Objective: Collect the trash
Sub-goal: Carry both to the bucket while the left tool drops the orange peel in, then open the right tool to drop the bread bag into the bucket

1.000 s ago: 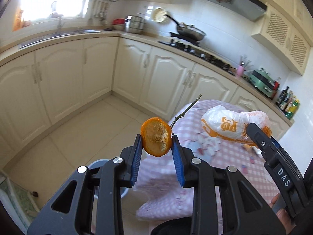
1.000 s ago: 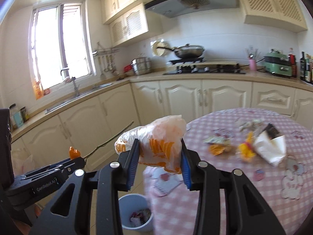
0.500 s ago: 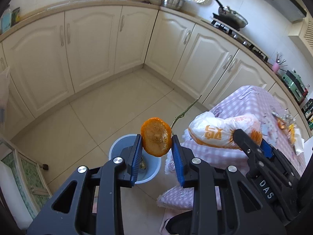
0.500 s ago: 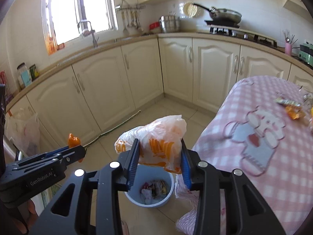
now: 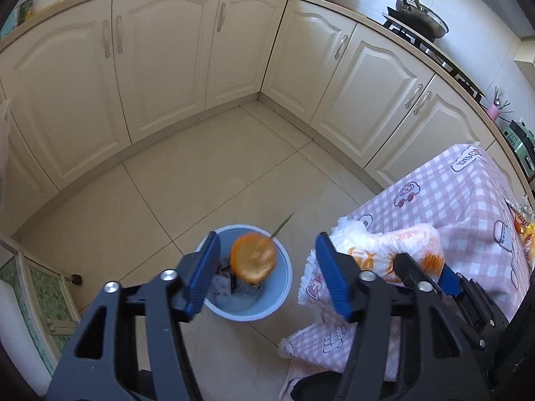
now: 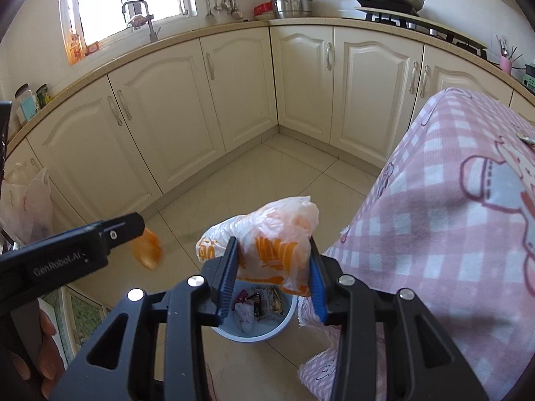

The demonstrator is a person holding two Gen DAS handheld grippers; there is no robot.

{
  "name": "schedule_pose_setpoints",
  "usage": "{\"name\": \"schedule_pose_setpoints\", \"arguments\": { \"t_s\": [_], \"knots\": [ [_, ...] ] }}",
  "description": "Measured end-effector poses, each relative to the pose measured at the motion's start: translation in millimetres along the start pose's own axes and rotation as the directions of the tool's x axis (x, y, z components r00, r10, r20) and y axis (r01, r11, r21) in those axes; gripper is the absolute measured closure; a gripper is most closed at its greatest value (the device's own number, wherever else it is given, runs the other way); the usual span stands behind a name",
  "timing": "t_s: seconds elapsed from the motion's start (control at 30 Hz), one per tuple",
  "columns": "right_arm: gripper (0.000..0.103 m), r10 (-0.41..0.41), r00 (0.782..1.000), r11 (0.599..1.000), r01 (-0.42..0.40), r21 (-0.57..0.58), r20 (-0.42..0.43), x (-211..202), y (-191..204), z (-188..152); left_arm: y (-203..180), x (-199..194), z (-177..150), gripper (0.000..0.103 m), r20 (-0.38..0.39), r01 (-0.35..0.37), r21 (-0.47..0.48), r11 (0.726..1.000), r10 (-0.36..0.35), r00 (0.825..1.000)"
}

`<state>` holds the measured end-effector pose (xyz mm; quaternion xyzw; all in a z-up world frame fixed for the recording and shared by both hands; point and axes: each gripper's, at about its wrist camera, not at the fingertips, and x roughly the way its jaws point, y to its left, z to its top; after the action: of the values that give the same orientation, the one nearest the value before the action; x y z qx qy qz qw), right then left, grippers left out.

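Left gripper [image 5: 267, 267]: jaws wide apart, gripping nothing.
Peel [image 5: 254, 262]: loose between them, lower centre, over bin [image 5: 284, 287].
Right gripper [image 6: 272, 267]: clamps bag [image 6: 274, 244].

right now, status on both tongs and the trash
Left tongs open, orange peel loose above blue bin. Right tongs shut on plastic bag. Nothing blocking the bin.

The bin [image 5: 284, 295] is smooth blue plastic. The bag [image 6: 277, 234] is thin, crinkled, translucent plastic film. The tablecloth [image 6: 468, 200] is matt woven cloth with a fringed edge. The floor [image 5: 217, 173] is glossy tile. The cabinets [image 6: 234, 83] are satin-painted.
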<state>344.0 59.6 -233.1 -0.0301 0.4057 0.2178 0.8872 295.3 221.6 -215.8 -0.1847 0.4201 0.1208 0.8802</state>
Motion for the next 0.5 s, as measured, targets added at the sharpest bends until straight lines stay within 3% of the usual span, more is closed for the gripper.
{"name": "schedule_pose_setpoints", "arguments": {
  "t_s": [0.5],
  "knots": [
    [0.065,0.009,1.0,1.0,-0.009,-0.013,-0.021,19,10,5,10,0,-2,0.042,-0.004,-0.021,0.014,1.0,0.021,1.0]
  ]
}}
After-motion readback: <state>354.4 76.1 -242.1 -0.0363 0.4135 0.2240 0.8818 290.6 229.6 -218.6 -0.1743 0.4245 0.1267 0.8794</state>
